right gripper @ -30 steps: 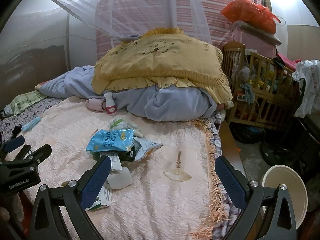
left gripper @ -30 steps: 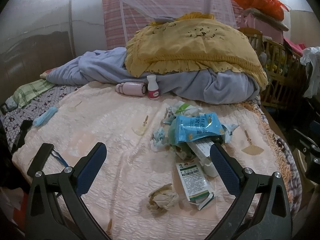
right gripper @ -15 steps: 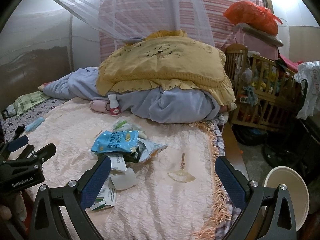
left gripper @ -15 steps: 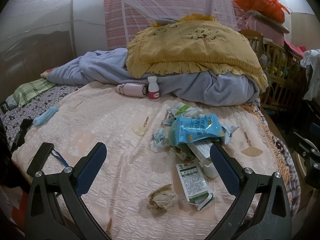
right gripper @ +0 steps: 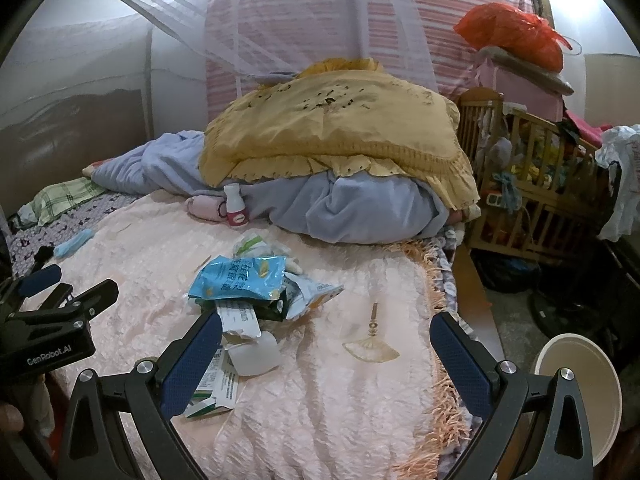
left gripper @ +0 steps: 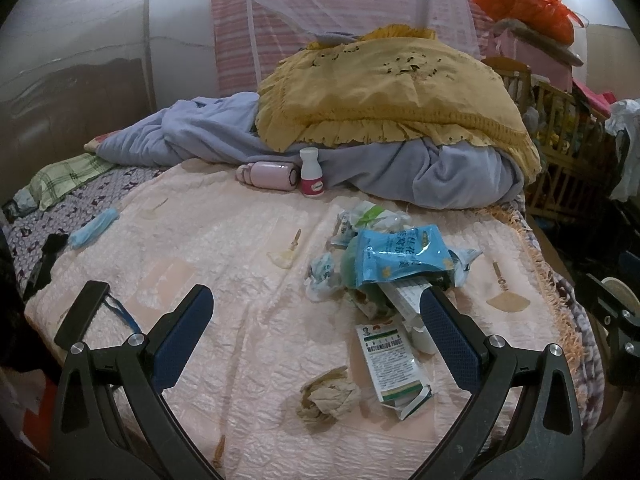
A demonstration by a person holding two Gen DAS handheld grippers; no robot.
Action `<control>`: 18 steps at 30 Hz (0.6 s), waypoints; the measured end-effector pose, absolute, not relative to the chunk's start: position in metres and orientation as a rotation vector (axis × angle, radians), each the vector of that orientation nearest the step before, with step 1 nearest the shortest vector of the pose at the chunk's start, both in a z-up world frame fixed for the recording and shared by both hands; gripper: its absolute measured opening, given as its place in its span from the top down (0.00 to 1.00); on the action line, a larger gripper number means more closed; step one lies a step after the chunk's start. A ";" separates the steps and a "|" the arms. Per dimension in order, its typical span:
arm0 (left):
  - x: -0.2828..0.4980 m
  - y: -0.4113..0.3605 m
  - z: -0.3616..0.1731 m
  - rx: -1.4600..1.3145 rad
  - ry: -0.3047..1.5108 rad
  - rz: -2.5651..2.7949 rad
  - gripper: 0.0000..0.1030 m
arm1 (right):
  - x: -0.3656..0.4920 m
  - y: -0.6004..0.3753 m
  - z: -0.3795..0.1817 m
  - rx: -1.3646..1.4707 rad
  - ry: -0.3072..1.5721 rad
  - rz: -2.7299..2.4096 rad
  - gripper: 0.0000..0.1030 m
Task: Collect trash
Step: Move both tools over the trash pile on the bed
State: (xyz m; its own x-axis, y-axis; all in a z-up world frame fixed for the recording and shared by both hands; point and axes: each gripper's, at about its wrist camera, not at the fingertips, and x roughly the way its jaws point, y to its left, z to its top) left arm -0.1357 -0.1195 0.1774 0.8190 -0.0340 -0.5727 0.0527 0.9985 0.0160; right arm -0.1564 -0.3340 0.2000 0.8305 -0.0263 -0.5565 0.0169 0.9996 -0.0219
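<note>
We should lower our wide-open, empty left gripper (left gripper: 316,320) squarely over the crumpled paper wad (left gripper: 328,398), seemingly loose, just beside the green-and-white box (left gripper: 390,364)

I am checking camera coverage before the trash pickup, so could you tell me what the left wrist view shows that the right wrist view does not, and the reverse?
Only the left wrist view shows the crumpled brown paper ball lying on the pink bedspread, ahead of the open left gripper.

Only the right wrist view shows the white round bin on the floor beside the bed, and the open right gripper.

Both show the blue snack packet on the trash pile and the small white bottle by the blanket.
</note>
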 end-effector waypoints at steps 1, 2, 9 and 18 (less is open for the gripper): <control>-0.135 -0.119 0.176 0.031 0.612 -0.046 0.00 | -0.156 -0.334 0.199 -0.017 0.593 -0.021 0.00; -0.135 -0.119 0.176 0.031 0.615 -0.047 0.00 | -0.156 -0.334 0.198 -0.017 0.595 -0.019 0.00; -0.134 -0.117 0.172 0.041 0.625 -0.044 0.00 | -0.155 -0.333 0.192 -0.002 0.604 0.007 0.00; -0.132 -0.114 0.166 0.041 0.648 -0.047 0.00 | -0.154 -0.328 0.188 -0.023 0.620 0.031 0.00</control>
